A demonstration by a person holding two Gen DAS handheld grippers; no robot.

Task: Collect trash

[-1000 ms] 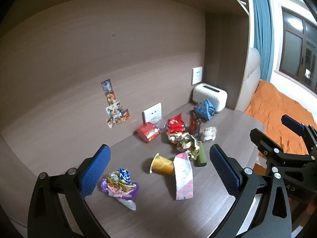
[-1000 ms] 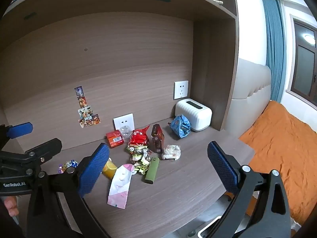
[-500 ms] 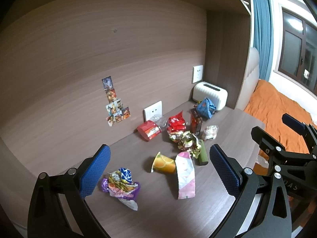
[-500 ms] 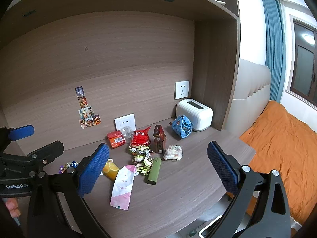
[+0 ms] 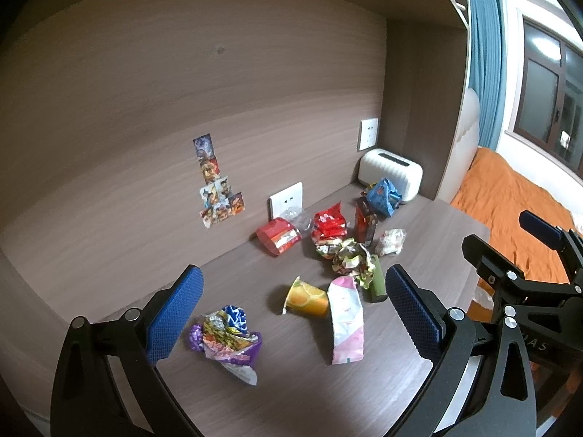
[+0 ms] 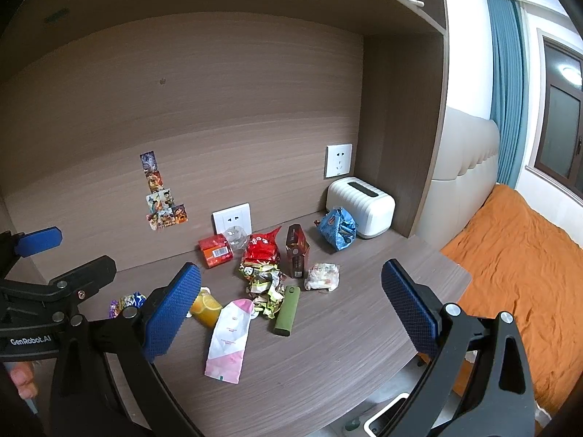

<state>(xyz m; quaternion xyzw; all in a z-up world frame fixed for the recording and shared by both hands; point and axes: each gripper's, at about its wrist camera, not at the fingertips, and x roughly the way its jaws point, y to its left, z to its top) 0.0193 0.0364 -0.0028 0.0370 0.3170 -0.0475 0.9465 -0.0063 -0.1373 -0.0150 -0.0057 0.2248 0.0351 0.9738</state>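
Trash lies scattered on the wooden desk [image 5: 291, 393]: a purple crumpled wrapper [image 5: 227, 338], an orange cup on its side [image 5: 306, 296], a pink-white pouch [image 5: 346, 322], a green tube [image 5: 377, 280], crumpled gold wrappers [image 5: 348, 256], a red bag [image 5: 329, 220], a red pack [image 5: 278, 236], a brown carton [image 5: 366, 224], a white wad [image 5: 391, 242] and a blue bag [image 5: 382, 195]. My left gripper [image 5: 293, 313] is open and empty above the desk, near the purple wrapper. My right gripper [image 6: 291, 309] is open and empty, hovering before the pouch [image 6: 229, 337] and tube [image 6: 288, 309].
A white toaster-like box [image 6: 360, 205] stands at the back right by the side panel. Wall sockets [image 6: 232, 216] and stickers [image 6: 162, 196] are on the back panel. A shelf runs overhead. The desk's right edge drops toward an orange bed [image 6: 517, 255].
Both grippers have moved slightly forward toward the desk, so the trash looks a little nearer. Both stay open. Nothing on the desk has moved.
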